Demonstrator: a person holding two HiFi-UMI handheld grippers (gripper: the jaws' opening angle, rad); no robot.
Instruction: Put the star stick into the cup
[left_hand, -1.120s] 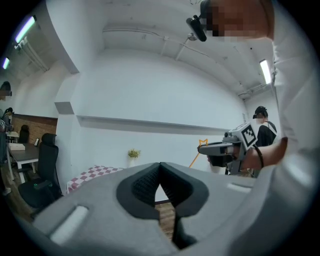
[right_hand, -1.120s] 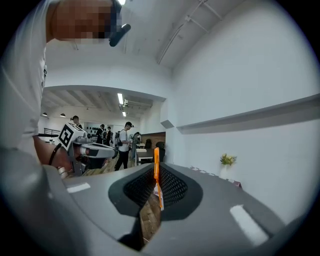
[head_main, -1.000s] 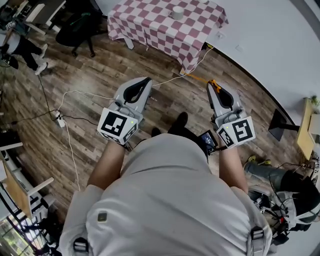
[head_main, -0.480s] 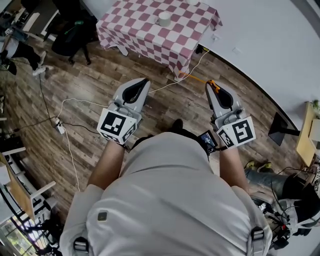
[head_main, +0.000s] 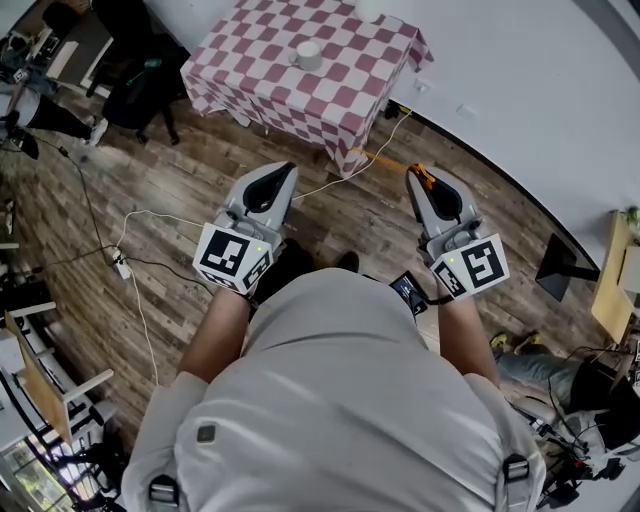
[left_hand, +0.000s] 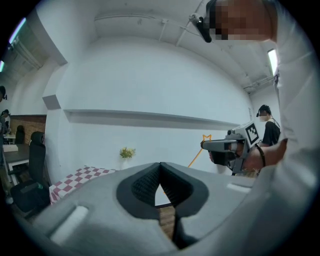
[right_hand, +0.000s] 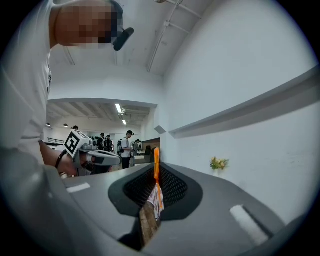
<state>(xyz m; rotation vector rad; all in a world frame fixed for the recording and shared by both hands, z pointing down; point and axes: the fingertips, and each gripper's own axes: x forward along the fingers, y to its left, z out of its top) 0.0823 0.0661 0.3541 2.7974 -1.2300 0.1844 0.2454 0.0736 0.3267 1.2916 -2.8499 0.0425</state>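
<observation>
R gripper (head_main: 418, 180) jaws pinch star stick (left_hand: 198, 152) near its star end, shaft slanting down, prob so the bare end enters first. Cup (head_main: 308, 55) sits on checkered table (head_main: 250, 75), well ahead. L gripper (head_main: 283, 172) jaws pressed together, empty, just carried along.

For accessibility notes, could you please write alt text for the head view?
From above: a person holds the left gripper empty and the right gripper shut on an orange star stick over a wood floor. Ahead, a white cup stands on a checkered table.
</observation>
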